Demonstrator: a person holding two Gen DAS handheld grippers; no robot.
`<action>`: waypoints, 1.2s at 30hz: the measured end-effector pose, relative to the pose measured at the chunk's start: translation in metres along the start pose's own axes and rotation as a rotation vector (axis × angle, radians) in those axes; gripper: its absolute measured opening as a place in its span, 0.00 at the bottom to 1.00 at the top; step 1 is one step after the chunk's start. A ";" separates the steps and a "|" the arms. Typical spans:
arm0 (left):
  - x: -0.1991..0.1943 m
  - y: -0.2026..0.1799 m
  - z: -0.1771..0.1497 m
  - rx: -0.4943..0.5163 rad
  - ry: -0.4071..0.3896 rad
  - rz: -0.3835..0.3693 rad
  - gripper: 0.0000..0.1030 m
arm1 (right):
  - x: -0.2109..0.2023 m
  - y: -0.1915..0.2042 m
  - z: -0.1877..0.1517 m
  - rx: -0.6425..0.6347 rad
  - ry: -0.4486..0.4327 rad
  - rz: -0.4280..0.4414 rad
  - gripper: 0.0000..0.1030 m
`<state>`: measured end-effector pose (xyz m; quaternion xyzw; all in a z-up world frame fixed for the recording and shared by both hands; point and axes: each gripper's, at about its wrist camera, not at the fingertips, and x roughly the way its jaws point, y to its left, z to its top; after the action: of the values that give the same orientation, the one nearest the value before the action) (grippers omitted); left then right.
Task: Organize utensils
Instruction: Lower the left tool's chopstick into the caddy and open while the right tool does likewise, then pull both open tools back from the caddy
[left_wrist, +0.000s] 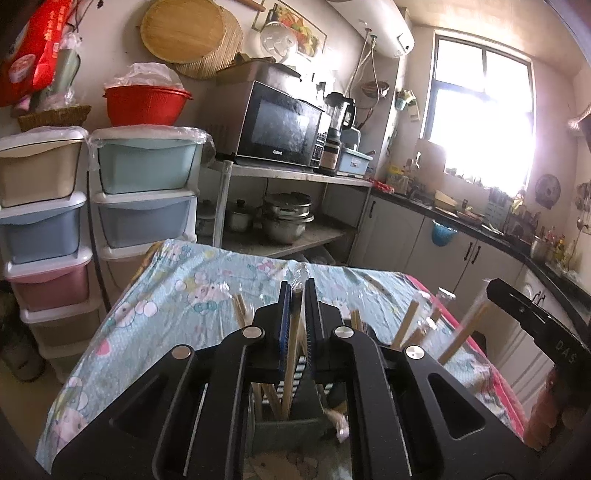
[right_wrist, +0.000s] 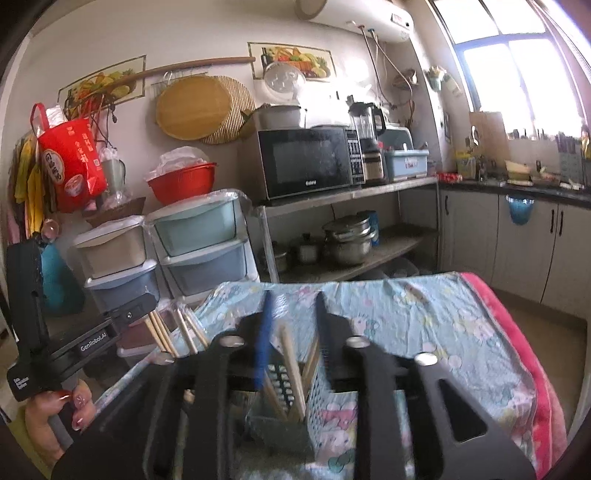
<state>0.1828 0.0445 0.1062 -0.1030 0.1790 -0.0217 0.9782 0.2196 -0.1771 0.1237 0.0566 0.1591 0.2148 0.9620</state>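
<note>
In the left wrist view my left gripper (left_wrist: 297, 284) is shut on a wrapped pair of wooden chopsticks (left_wrist: 293, 343), which hangs down into a grey utensil holder (left_wrist: 284, 432) right below the jaws. More chopsticks (left_wrist: 406, 325) stick up from the holder on both sides. In the right wrist view my right gripper (right_wrist: 293, 295) stands open over the same perforated holder (right_wrist: 321, 395). A chopstick (right_wrist: 291, 365) leans upright between its fingers without touching either pad. The holder stands on a table under a blue cartoon-print cloth (right_wrist: 424, 314).
A hand (right_wrist: 55, 417) holds the left tool's black frame (right_wrist: 85, 343) at the left, beside several chopsticks (right_wrist: 162, 336). Behind the table are stacked pastel drawers (left_wrist: 144, 192), a metal shelf with a microwave (left_wrist: 280, 125) and pots (left_wrist: 288, 218), and a counter (right_wrist: 517, 184) under the window.
</note>
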 end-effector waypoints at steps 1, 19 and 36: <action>-0.002 0.000 -0.002 0.000 0.006 -0.003 0.13 | -0.001 0.000 -0.001 0.002 0.004 0.001 0.25; -0.032 0.010 -0.029 -0.043 0.078 -0.032 0.80 | -0.032 -0.001 -0.032 0.002 0.084 0.031 0.55; -0.059 0.012 -0.062 -0.043 0.120 -0.045 0.90 | -0.061 0.008 -0.075 0.010 0.179 0.060 0.81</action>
<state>0.1057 0.0493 0.0674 -0.1263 0.2355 -0.0461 0.9625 0.1389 -0.1930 0.0716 0.0468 0.2439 0.2471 0.9366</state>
